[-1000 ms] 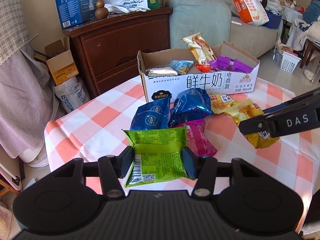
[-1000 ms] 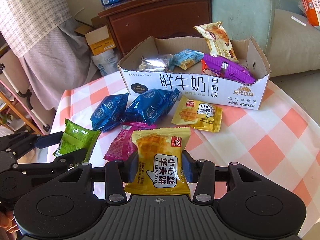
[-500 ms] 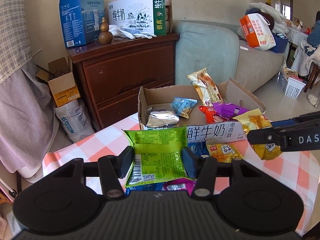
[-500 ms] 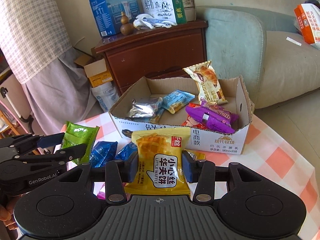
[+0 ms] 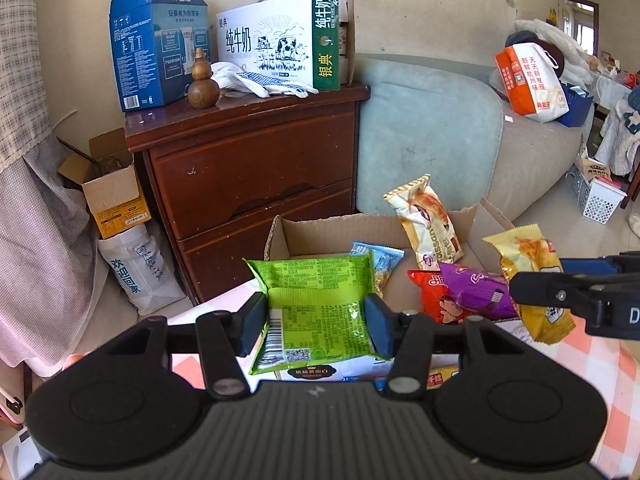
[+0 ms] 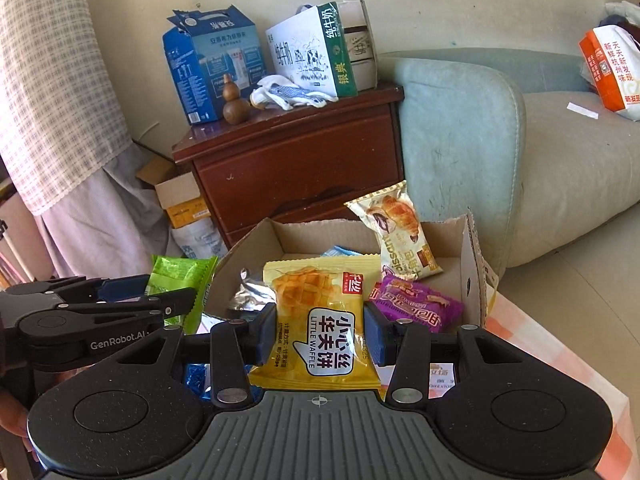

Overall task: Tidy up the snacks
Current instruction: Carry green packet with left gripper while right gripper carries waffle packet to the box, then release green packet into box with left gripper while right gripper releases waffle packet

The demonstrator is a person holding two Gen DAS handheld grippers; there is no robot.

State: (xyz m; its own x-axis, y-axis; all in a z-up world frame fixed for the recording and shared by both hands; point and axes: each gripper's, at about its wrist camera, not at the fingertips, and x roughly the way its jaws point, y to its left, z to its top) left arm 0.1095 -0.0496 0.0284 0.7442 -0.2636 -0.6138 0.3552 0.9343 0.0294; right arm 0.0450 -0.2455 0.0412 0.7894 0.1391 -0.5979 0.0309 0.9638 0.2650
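Packets look light, soft, crinkly: left gripper (image 5: 315,317) clamps green packet (image 5: 316,304) mid-width, right gripper (image 6: 320,334) clamps waffle packet (image 6: 320,320); box (image 6: 472,280) at twelve o'clock.

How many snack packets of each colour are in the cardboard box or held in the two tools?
green packet, in left tool: 1
yellow packet, in right tool: 1
cream croissant packet: 1
purple packet: 1
red packet: 1
light blue packet: 1
silver packet: 1
Total: 7
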